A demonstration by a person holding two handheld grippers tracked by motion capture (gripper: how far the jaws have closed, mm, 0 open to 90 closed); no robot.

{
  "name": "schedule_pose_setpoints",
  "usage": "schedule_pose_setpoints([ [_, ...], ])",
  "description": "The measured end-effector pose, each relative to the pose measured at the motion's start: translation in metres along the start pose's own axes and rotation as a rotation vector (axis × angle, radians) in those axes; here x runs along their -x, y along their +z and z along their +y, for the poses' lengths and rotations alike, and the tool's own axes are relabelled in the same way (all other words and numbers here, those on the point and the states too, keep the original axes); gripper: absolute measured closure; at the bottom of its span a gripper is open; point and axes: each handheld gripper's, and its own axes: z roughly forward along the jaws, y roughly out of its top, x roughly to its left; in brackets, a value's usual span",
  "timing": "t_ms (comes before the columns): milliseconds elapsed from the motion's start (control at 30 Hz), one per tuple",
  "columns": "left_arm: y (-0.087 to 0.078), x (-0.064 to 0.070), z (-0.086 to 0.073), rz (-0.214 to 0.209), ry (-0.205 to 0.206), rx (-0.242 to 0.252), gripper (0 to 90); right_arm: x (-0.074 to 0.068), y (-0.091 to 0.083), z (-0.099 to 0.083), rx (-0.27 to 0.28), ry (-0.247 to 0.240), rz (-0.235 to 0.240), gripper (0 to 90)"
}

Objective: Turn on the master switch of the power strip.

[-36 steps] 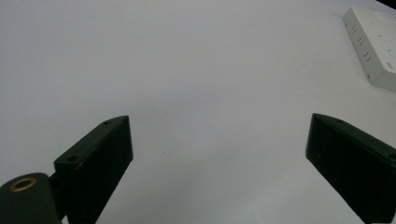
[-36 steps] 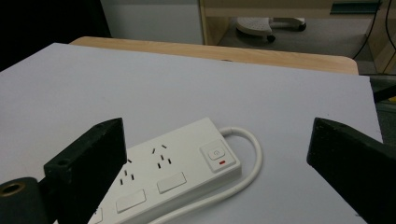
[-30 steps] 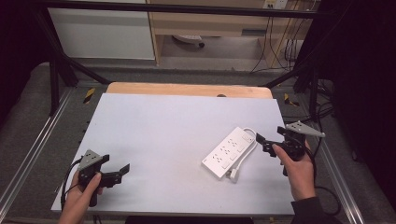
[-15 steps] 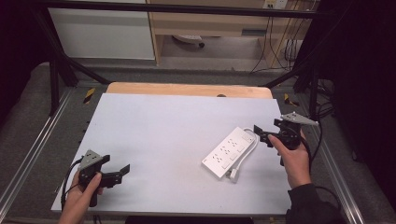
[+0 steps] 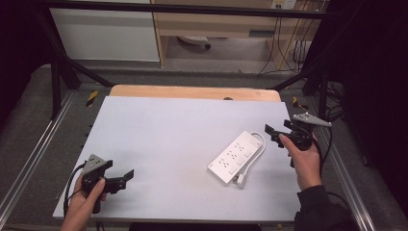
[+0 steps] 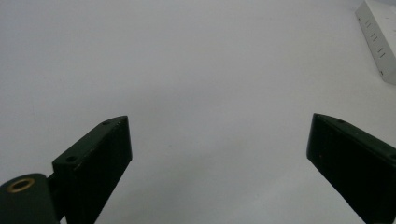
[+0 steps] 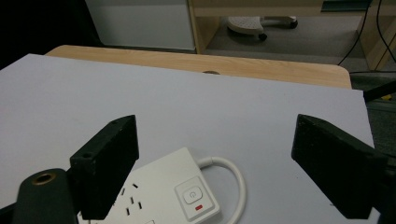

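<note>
1. The pale grey rectangular table top [image 5: 183, 139] lies under both claws, with a strip of light wood [image 5: 192, 92] showing along its far edge, ahead of both.
2. The white plastic power strip with its rows of sockets [image 5: 236, 156] lies flat on the table, at an angle. It is just beside the right claw, on that claw's inner side and slightly nearer the person. It is well apart from the left claw, off toward the right.
3. Its white cable [image 5: 255, 153] loops out of the end nearest the right claw and runs back along the strip's side to a plug near the other end.
4. The right black two-jaw claw [image 5: 272, 133] is held above the table's right edge, its jaws spread wide and holding nothing. In the right gripper view the strip's switch end [image 7: 194, 196] sits low between the jaws, untouched.
5. The left black two-jaw claw [image 5: 126, 176] hovers near the table's front left corner, jaws wide apart and empty. In the left gripper view the strip [image 6: 379, 42] shows far ahead at upper right.
</note>
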Motion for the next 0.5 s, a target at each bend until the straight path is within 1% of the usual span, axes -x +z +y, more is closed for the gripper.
schedule_pose_setpoints([
  [167,-0.0001,-0.0004,0.0,0.001,-0.002,-0.001,6.6,0.0009,0.0028,0.0039,0.003,-0.012,-0.022,19.2],
  [233,-0.0002,-0.0006,0.0001,0.001,-0.006,0.001,6.6,0.0011,0.0035,0.0056,0.01,-0.014,-0.031,23.5],
  [300,0.0,-0.0006,0.0,0.003,-0.004,0.0,6.6,0.0007,0.0049,0.007,0.017,-0.009,-0.036,30.5],
  [333,0.0,-0.0004,0.0,0.002,-0.004,0.0,6.6,0.0007,0.0049,0.007,0.017,-0.009,-0.036,30.5],
  [400,-0.0002,0.0,0.0001,0.0,-0.002,0.0,6.6,0.0002,0.0065,0.0067,0.017,-0.016,-0.032,33.4],
  [433,-0.0002,0.0001,0.0001,0.0,-0.001,0.001,6.6,-0.0012,0.0087,0.006,0.008,-0.025,-0.028,37.9],
  [500,-0.0001,0.0002,0.0001,0.0,0.0,0.001,6.6,-0.0022,0.0114,0.0051,0.003,-0.041,-0.034,41.7],
])
